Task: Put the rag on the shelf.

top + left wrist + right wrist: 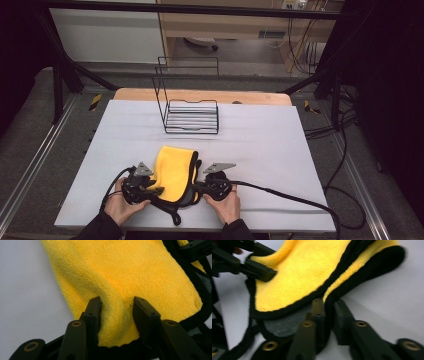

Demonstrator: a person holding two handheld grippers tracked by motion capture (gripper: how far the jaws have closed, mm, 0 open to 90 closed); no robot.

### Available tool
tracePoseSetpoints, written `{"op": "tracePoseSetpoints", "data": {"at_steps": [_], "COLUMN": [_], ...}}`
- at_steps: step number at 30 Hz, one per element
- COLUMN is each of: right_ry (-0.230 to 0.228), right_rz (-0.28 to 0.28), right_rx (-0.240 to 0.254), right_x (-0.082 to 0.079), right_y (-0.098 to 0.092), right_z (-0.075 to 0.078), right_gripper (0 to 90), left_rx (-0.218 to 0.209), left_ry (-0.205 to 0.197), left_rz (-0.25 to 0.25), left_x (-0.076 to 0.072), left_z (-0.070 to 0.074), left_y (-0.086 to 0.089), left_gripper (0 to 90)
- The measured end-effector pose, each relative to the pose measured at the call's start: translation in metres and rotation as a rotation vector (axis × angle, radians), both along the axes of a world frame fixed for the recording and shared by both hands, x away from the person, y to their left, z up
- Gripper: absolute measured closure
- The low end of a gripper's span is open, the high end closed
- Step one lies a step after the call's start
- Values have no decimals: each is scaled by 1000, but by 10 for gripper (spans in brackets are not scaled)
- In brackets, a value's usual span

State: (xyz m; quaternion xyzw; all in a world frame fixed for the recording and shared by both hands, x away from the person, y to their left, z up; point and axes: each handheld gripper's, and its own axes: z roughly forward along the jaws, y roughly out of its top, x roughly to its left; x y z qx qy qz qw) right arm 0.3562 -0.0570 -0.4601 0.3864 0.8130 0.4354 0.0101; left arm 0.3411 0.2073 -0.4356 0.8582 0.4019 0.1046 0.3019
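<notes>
Holding the yellow cloth (174,172) at the near edge of the bench (280,150), I have my left gripper (117,305) pinching a raised fold of it, and my right gripper (329,305) clamped on its black-trimmed edge.

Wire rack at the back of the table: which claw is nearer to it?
Right, slightly. The right claw grips the yellow cloth's right edge almost straight below the wire rack; the left claw holds the cloth's left side, farther off to the left.
</notes>
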Motion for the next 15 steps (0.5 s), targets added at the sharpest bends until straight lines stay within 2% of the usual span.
{"op": "tracePoseSetpoints", "data": {"at_steps": [1, 2, 3, 4, 8, 11, 13, 15], "right_ry": [2, 4, 4, 2, 11, 6, 12, 17], "right_rz": [-3, -2, -2, 4, 16, 20, 19, 17], "right_rx": [4, 7, 7, 12, 63, 99, 158, 173], "right_x": [0, 0, 0, 0, 0, 1, 3, 6], "right_y": [0, 0, 0, 0, -1, -2, -1, 2], "right_z": [0, 1, 1, 1, 7, 13, 17, 17], "right_gripper": [853, 860, 860, 861, 862, 860, 856, 856], "left_rx": [5, 12, 11, 20, 46, 3, -30, -48], "left_ry": [2, 2, 4, 8, 6, 4, 1, -2], "left_rz": [-5, -8, -9, -15, -27, -24, -8, 2], "left_x": [0, -1, -1, -1, 0, 2, 3, 5], "left_z": [1, 1, 2, 2, 6, 14, 20, 26], "left_y": [-1, -2, -3, -4, -7, 0, 6, 13], "left_gripper": [609, 708, 708, 759, 819, 833, 836, 837]}}
